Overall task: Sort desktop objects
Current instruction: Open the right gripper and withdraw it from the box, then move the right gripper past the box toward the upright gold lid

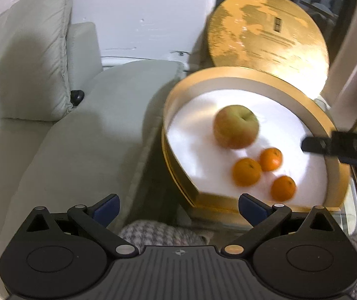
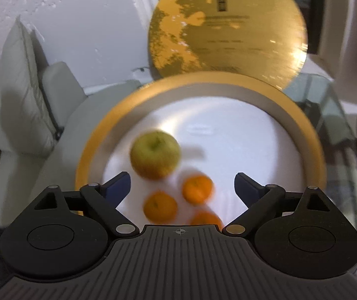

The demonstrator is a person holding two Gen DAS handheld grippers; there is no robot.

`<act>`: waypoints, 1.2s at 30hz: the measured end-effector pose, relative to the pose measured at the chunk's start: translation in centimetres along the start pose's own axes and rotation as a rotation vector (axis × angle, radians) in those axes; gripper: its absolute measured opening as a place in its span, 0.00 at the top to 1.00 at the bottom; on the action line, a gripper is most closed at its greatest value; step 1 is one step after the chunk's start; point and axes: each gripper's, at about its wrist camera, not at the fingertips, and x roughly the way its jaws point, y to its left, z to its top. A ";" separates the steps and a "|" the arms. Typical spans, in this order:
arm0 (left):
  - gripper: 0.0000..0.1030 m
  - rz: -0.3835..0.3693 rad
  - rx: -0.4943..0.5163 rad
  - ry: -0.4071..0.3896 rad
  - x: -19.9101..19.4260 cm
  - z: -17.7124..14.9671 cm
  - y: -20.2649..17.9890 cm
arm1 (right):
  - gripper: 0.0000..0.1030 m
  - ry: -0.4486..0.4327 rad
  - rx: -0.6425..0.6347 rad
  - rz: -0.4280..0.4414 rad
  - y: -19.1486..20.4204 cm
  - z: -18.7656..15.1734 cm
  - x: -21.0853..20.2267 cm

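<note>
**A:** so where's the fruit sitting right now?

**B:** All of it is seen inside the round gold box (image 2: 311,147), on the white liner. An apple (image 2: 155,154) is parked toward the left-middle, and three oranges are clustered just beside it on the near side: one (image 2: 160,206), another (image 2: 198,188), and a third (image 2: 207,218) half hidden behind the gripper body in the right wrist view. In the left wrist view the third one (image 1: 283,188) is shown whole. Everything's a bit blurred.

**A:** and the lid?

**B:** The gold lid (image 2: 228,27) is propped upright behind the box, against the white wall (image 2: 66,25).

**A:** grippers?

**B:** The right gripper (image 2: 182,186) is held over the near edge of the box, fingers spread wide, nothing gripped. The left gripper (image 1: 178,208) is kept off to the box's left, by the grey sofa (image 1: 78,150), also spread wide and empty. The right one's fingertip (image 1: 316,145) is caught poking over the rim in the left view.
</note>
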 end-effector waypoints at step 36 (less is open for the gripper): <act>0.01 -0.063 0.307 0.013 -5.5 -5.5 -11.4 | 0.09 -0.058 0.189 0.009 -10.0 -10.9 -12.3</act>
